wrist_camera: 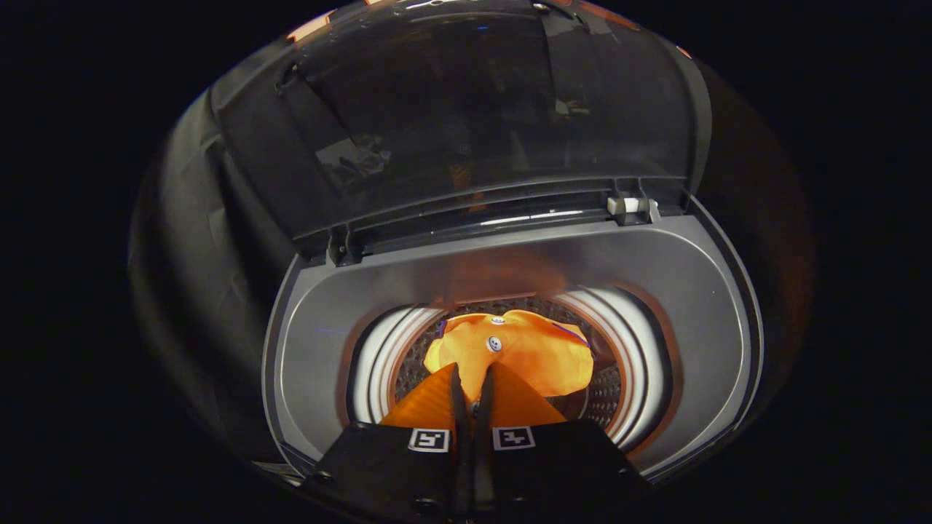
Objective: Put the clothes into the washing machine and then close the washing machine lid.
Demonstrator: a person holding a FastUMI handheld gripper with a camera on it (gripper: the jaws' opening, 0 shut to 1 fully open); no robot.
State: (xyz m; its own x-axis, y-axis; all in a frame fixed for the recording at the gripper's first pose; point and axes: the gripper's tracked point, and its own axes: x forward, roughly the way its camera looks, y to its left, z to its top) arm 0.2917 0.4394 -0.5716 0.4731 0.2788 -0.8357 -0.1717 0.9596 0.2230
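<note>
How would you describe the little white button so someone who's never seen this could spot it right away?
Start at the grey top-loading washing machine with its dark see-through lid raised. Inside its perforated metal drum lies a crumpled orange garment, just beyond the nearly closed gripper. The small round white button sits on that cloth, pale against the orange.
</note>
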